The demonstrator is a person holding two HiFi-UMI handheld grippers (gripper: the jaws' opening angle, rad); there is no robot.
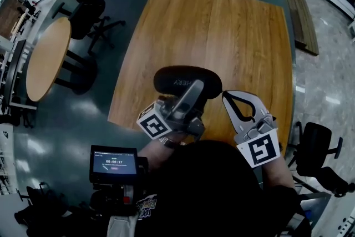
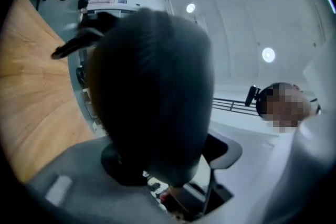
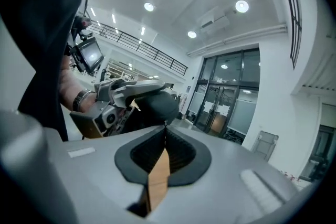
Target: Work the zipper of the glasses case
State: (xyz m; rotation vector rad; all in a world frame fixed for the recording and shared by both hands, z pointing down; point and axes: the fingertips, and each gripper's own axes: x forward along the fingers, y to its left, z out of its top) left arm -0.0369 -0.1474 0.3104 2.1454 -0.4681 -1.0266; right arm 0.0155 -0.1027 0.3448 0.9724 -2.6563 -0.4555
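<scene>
The black oval glasses case [image 1: 187, 80] hangs just above the near part of the wooden table [image 1: 222, 30]. My left gripper [image 1: 191, 91] reaches up from below and is shut on it. In the left gripper view the dark case [image 2: 152, 97] fills the space between the jaws. My right gripper [image 1: 225, 95] is shut, its tips right at the case's right end. In the right gripper view its closed tips [image 3: 165, 125] point at the case [image 3: 157, 105], and the left gripper [image 3: 126, 91] shows behind. A thin dark bit sits at the tips; I cannot tell whether it is the zipper pull.
A small round table [image 1: 47, 58] and office chairs [image 1: 83, 5] stand to the left. Another chair [image 1: 316, 152] is at the right, and a bench [image 1: 302, 14] runs along the far right. A small screen [image 1: 113, 161] sits near my left arm.
</scene>
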